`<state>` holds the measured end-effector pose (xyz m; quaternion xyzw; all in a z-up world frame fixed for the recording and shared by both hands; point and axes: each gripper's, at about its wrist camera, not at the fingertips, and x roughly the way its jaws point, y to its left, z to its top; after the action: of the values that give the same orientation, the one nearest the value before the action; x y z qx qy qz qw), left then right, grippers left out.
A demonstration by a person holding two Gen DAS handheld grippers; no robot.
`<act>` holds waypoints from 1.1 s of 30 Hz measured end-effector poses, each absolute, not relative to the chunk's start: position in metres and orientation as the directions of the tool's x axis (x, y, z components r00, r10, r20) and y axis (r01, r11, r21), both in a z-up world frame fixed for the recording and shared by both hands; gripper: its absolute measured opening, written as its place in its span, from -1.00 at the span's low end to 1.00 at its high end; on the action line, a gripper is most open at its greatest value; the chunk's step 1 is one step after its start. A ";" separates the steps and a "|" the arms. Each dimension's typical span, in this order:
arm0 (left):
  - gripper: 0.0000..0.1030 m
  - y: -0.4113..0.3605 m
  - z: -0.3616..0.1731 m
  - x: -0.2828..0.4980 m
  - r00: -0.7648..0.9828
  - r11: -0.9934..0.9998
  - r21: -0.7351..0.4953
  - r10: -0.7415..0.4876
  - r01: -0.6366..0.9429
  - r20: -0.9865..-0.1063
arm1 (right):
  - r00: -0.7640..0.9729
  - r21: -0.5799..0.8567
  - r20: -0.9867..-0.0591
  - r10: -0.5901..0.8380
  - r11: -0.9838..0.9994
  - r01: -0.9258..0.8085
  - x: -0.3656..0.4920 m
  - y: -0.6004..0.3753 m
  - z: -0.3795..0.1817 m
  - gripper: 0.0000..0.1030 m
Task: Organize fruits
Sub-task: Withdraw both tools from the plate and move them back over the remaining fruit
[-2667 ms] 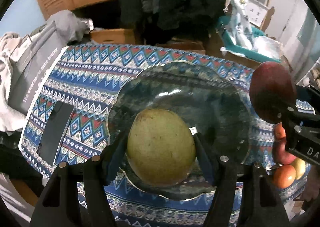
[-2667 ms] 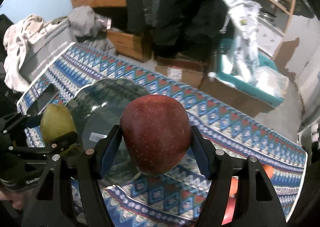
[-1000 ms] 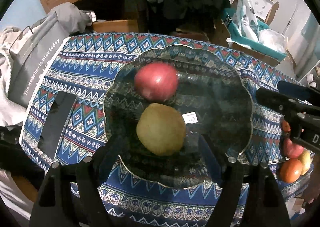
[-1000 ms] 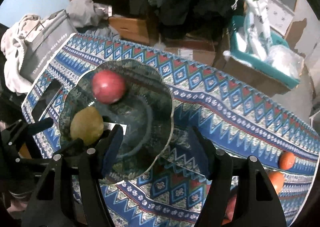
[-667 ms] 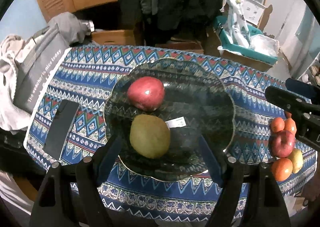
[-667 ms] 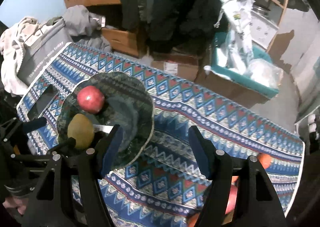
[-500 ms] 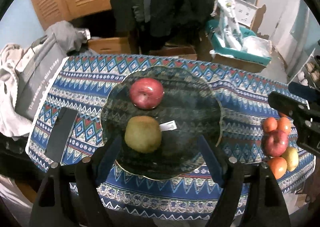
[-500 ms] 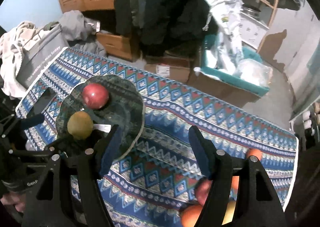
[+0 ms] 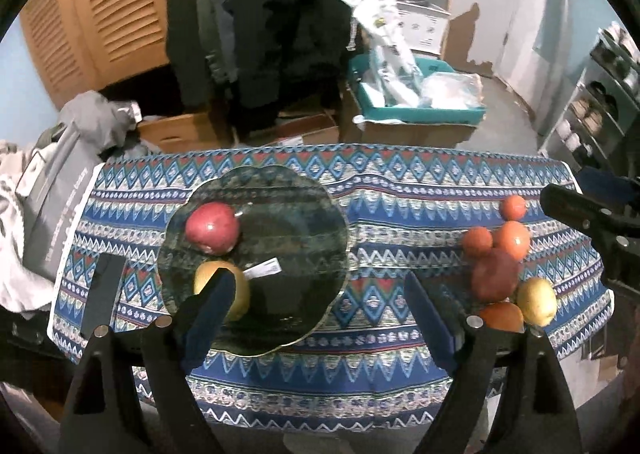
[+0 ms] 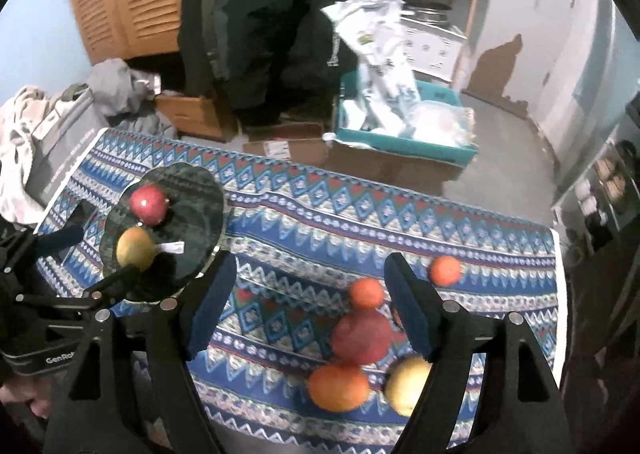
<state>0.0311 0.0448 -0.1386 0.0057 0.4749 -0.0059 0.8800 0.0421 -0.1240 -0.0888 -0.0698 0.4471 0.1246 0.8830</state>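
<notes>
A patterned tablecloth (image 9: 400,190) covers the table; on it, at nine o'clock in the left wrist view, sits a dark glass plate (image 9: 304,214); a red apple (image 9: 212,228) lies at ten o'clock on the plate and a yellow-green pear (image 9: 240,286) at seven, apart from each other; at three o'clock on the cloth a cluster of fruit (image 9: 506,266) waits, apples and oranges touching; the left gripper (image 9: 316,306) and right gripper (image 10: 308,294) both hang above the table, jaws opening, nothing between them.
</notes>
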 end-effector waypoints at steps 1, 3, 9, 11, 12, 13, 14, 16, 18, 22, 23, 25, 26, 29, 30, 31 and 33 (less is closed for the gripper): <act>0.70 0.041 -0.137 0.030 0.550 1.000 0.003 -0.011 0.024 -0.835 | 0.572 -0.009 -0.805 0.156 0.961 -0.275 0.039 -0.130 -0.087 0.49; 0.70 0.032 -0.136 0.029 0.549 0.999 -0.004 -0.025 0.040 -0.835 | 0.576 -0.010 -0.804 0.149 0.965 -0.263 0.035 -0.141 -0.085 0.49; 0.70 0.005 -0.132 0.025 0.552 0.996 0.001 -0.052 0.094 -0.833 | 0.592 -0.023 -0.799 0.109 0.977 -0.210 0.026 -0.174 -0.084 0.54; 0.70 -0.005 -0.133 0.024 0.543 0.993 -0.001 -0.063 0.114 -0.837 | 0.592 -0.028 -0.800 0.094 0.981 -0.194 0.024 -0.183 -0.085 0.54; 0.70 -0.009 -0.134 0.024 0.538 0.993 -0.003 -0.068 0.122 -0.840 | 0.591 -0.027 -0.802 0.088 0.983 -0.183 0.023 -0.189 -0.086 0.54; 0.70 -0.014 -0.135 0.024 0.531 0.991 -0.006 -0.076 0.132 -0.844 | 0.590 -0.024 -0.803 0.086 0.984 -0.176 0.023 -0.194 -0.086 0.54; 0.70 -0.018 -0.136 0.024 0.526 0.990 -0.009 -0.081 0.138 -0.846 | 0.589 -0.022 -0.804 0.083 0.985 -0.169 0.022 -0.199 -0.087 0.54; 0.70 -0.025 -0.137 0.025 0.521 0.988 -0.008 -0.088 0.154 -0.849 | 0.588 -0.021 -0.805 0.074 0.988 -0.153 0.019 -0.208 -0.088 0.54; 0.70 -0.033 -0.139 0.025 0.517 0.986 0.001 -0.087 0.166 -0.852 | 0.584 -0.021 -0.809 0.067 0.990 -0.143 0.017 -0.216 -0.090 0.54; 0.70 -0.046 -0.142 0.026 0.508 0.982 0.015 -0.084 0.188 -0.857 | 0.575 -0.024 -0.817 0.048 0.993 -0.118 0.012 -0.230 -0.095 0.54; 0.70 -0.048 -0.144 0.026 0.505 0.981 0.016 -0.085 0.192 -0.859 | 0.570 -0.028 -0.820 0.042 0.993 -0.113 0.011 -0.233 -0.097 0.54; 0.70 -0.052 -0.147 0.027 0.499 0.981 0.023 -0.078 0.194 -0.863 | 0.562 -0.033 -0.827 0.032 0.994 -0.105 0.011 -0.238 -0.101 0.54; 0.70 -0.054 -0.150 0.027 0.497 0.980 0.029 -0.075 0.197 -0.864 | 0.557 -0.032 -0.830 0.030 0.994 -0.101 0.010 -0.240 -0.104 0.54; 0.70 -0.057 -0.160 0.031 0.480 0.979 0.046 -0.056 0.198 -0.875 | 0.527 -0.014 -0.849 0.037 0.996 -0.093 0.011 -0.248 -0.116 0.54; 0.70 -0.058 -0.164 0.032 0.474 0.979 0.047 -0.055 0.199 -0.879 | 0.515 -0.010 -0.856 0.038 0.996 -0.091 0.012 -0.250 -0.122 0.54; 0.70 -0.059 -0.169 0.033 0.466 0.979 0.049 -0.050 0.199 -0.883 | 0.502 -0.012 -0.864 0.033 0.996 -0.088 0.013 -0.251 -0.128 0.54; 0.70 -0.061 -0.180 0.036 0.441 0.978 0.054 -0.041 0.200 -0.897 | 0.478 -0.018 -0.878 0.024 0.996 -0.083 0.014 -0.254 -0.139 0.54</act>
<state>0.0358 -0.0605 -0.1799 0.0761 0.5240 -0.0712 0.8453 0.0143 -0.2539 -0.1386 -0.0288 0.5097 0.0313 0.8593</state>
